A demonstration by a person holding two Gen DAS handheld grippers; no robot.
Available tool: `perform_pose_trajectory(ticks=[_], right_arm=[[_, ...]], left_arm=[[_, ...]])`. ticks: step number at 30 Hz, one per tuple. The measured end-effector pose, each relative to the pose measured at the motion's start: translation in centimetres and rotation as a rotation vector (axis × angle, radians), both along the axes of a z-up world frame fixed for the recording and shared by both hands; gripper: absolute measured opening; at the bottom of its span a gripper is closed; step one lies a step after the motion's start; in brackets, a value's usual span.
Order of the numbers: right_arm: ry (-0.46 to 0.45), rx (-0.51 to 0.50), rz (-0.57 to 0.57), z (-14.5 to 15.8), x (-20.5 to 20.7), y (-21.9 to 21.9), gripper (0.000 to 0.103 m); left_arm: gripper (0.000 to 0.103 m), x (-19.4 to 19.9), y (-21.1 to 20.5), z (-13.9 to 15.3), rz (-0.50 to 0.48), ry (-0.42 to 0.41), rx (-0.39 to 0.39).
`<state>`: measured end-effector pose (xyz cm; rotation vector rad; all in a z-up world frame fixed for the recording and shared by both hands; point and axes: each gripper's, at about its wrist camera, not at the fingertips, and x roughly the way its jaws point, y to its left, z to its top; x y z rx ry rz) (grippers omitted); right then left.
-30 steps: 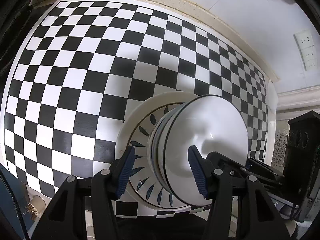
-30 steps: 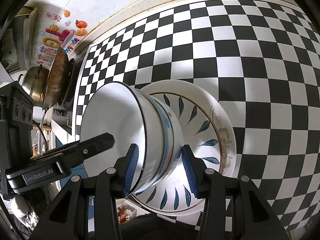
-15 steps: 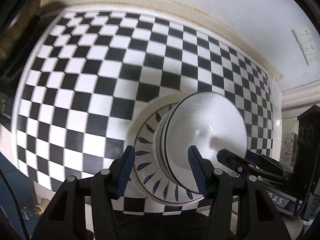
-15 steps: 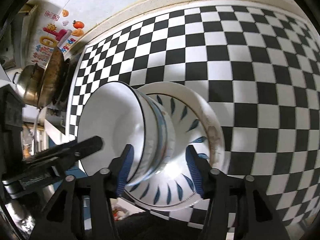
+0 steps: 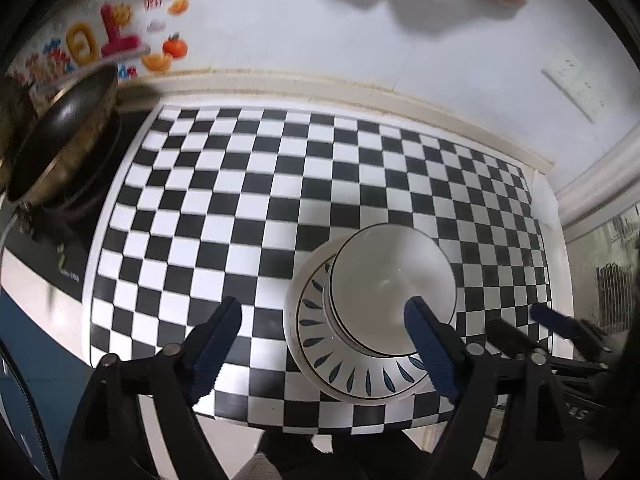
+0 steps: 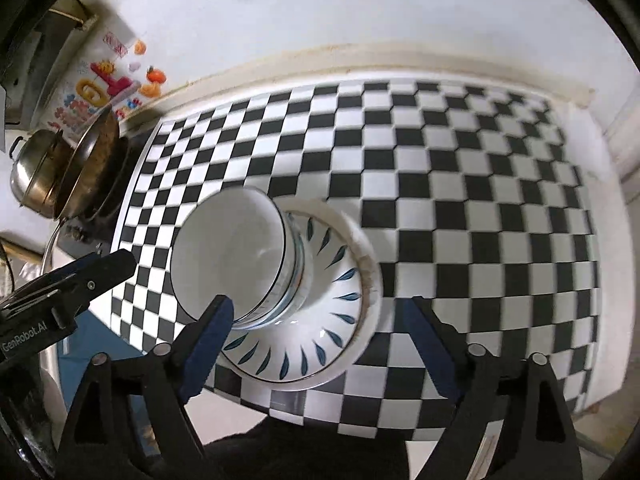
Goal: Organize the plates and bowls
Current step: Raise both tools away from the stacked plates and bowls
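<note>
Checkered black-and-white matting (image 5: 248, 216) covers the counter, which ends at a pale wall (image 5: 320, 20) carrying colourful stickers (image 5: 116, 40) at 10 o'clock in the left wrist view. A dark wok (image 5: 60, 140) sits on a black cooktop (image 5: 68, 248) at the 9 o'clock edge; the right wrist view also shows a steel pot (image 6: 32, 172) behind it.

Stack: two nested white bowls (image 5: 392, 288), dark-rimmed, rest inside a white plate with blue leaf marks (image 5: 320, 340). The plate lies on the matting near the counter's front edge.

Left gripper (image 5: 328, 344): jaws spread wide, gripping nothing. In the left wrist view the blue pads (image 5: 216, 340) stand at 7 o'clock and 5 o'clock. The 5 o'clock pad overlaps the near rim of the top bowl in the picture; contact cannot be confirmed. The 7 o'clock pad is over bare matting, clear of the plate.

Right gripper (image 6: 320, 340): jaws spread wide, gripping nothing. In the right wrist view the plate's near rim lies between the two pads (image 6: 208, 332). The 7 o'clock pad overlaps the bowls' lower edge; the 5 o'clock pad stands just beside the plate's rim. This view is motion-blurred.

Each gripper appears in the other's view at the frame edge.
</note>
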<state>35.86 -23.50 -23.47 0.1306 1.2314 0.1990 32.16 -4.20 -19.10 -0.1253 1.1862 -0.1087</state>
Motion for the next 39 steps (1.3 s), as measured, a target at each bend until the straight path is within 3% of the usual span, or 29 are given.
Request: perform_pose_trajectory(ticks=[3,16,25,39], right_arm=[[-0.069,-0.045,-0.037,2.1,-1.4,0.0,0.093],[-0.241,-0.076,-0.126,9.4,-8.0,0.6,0.097],[-0.381,-0.066,-0.097,15.3,-15.8,1.4,0.098],[-0.524,-0.083,-0.035,22.4,-30.2,-0.2,0.098]], left_arm=[[0.096,-0.6,0.0,0.9,-0.022,-0.036,0.013],[0.096,-6.2,0.8,6.8,-0.062,-0.180,0.047],[0.096,-14.1,0.9,12.9,-0.029,-0.317,0.102],[0.096,-27.5,-0.6,17.0,0.042,-0.380,0.104]])
